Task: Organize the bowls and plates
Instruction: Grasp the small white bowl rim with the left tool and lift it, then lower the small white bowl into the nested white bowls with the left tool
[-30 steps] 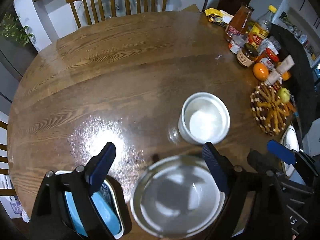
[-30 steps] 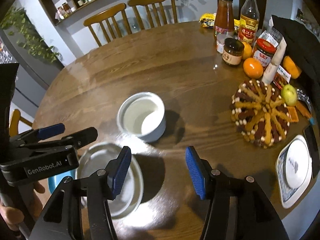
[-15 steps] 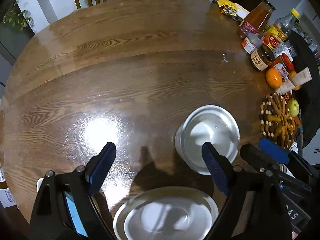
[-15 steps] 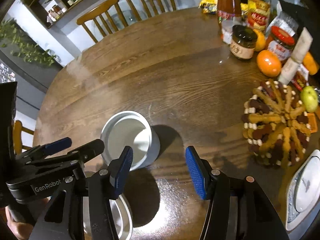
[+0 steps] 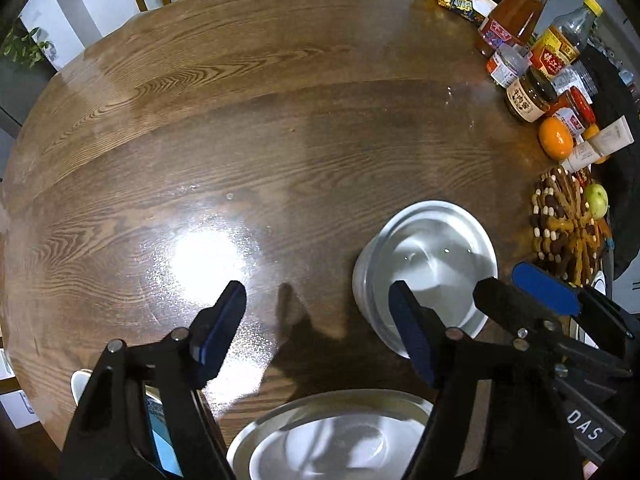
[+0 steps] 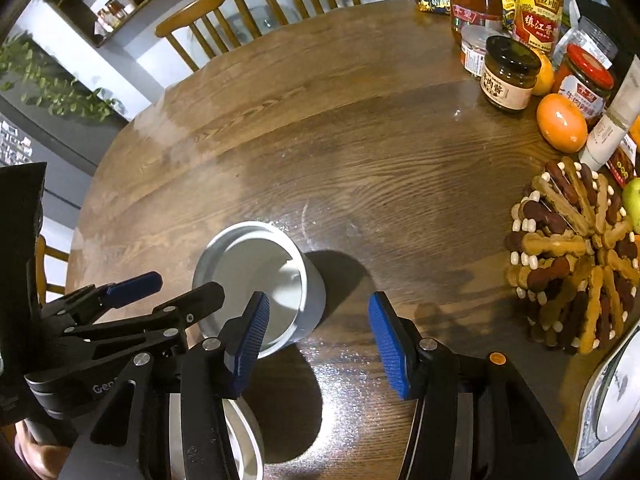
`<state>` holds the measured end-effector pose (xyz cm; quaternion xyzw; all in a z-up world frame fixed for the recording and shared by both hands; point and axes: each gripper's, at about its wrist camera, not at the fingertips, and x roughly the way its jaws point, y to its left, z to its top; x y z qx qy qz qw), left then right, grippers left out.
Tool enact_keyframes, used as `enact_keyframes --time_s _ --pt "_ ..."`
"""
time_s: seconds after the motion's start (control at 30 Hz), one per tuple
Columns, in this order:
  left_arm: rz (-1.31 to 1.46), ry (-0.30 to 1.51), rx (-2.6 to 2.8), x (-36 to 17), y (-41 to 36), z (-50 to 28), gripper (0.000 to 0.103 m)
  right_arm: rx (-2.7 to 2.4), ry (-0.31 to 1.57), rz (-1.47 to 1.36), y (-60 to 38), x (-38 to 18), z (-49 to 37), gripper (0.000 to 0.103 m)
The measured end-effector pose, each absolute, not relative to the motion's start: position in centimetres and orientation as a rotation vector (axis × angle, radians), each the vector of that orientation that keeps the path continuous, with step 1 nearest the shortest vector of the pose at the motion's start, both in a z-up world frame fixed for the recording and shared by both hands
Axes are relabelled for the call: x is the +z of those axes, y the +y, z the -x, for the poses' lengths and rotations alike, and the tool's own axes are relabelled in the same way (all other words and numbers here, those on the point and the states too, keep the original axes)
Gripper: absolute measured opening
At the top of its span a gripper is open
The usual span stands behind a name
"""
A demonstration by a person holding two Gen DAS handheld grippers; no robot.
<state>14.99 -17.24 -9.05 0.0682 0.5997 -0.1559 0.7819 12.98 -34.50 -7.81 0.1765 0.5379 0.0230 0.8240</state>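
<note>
We hold both sets of jaws wide apart, gripping nothing. The white bowl (image 6: 258,284) sits just ahead of the right gripper (image 6: 318,336), off its left finger; the left gripper (image 5: 320,332) shows "Gen" lettering only in the right view. The left view alone shows "DAS" and a plate (image 5: 340,436) cut off below.

My two black grippers, blue pads

Left gripper (image 5: 316,320) and right gripper (image 6: 316,332): matte black frames, silver screws, ribbed blue pads (image 6: 386,340); white "Gen" and "DAS" lettering, one orange dot.
</note>
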Motion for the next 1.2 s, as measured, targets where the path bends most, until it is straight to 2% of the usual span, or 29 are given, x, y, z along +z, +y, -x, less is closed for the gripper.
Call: enact_keyframes --time_s 0.17,0.3,0.37,0.5,1.2 --pt "-0.171 1.303 -0.362 -9.6 -18.3 -15.0 0.057 0.06 1.158 -0.381 -34.2 -8.3 -13.4 0.038" --pt "-0.18 1.309 -0.389 -9.8 -19.0 -14.9 0.033 0.091 1.167 -0.396 -33.7 -8.7 -13.6 0.019" --pt "-0.185 1.311 -0.402 -9.9 -19.4 -14.8 0.029 0.092 1.17 -0.389 -33.3 -8.7 -13.7 0.016" --pt "-0.193 1.31 -0.429 -10.0 -20.1 -14.4 0.015 0.094 1.172 -0.396 -33.4 -8.8 -13.7 0.016" --pt "-0.158 1.291 -0.444 -9.0 -19.3 -14.0 0.013 0.085 1.151 -0.356 -32.5 -7.9 -12.9 0.016"
